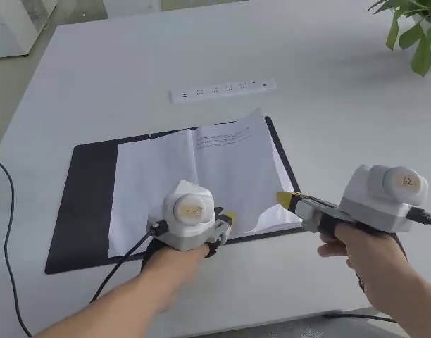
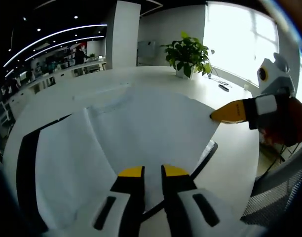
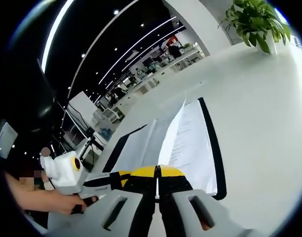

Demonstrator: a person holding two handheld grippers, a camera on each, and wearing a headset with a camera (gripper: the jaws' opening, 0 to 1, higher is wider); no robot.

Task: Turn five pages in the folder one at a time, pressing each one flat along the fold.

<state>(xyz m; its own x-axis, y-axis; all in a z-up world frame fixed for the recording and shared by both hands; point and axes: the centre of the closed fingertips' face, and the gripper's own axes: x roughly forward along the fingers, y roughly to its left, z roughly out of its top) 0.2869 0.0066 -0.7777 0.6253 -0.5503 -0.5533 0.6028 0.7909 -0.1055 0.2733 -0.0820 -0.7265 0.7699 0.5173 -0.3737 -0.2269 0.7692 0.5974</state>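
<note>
While left gripper [image 1: 227, 217] sits over folder [image 1: 82, 204], right gripper [image 1: 286, 199] pinches page [image 1: 233, 176].

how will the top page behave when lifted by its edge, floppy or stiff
Probably floppy: the page bows up from the fold where the right gripper pinches its edge. Likely very light, so it may spring back unless the left gripper presses it down. Being a thin sheet, a hard tug could crease it.

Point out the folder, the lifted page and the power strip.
folder [image 1: 82, 204], head view, bare black left cover.
lifted page [image 1: 236, 176], head view, middle of the sheet.
power strip [image 1: 222, 90], head view, middle of its top.
</note>
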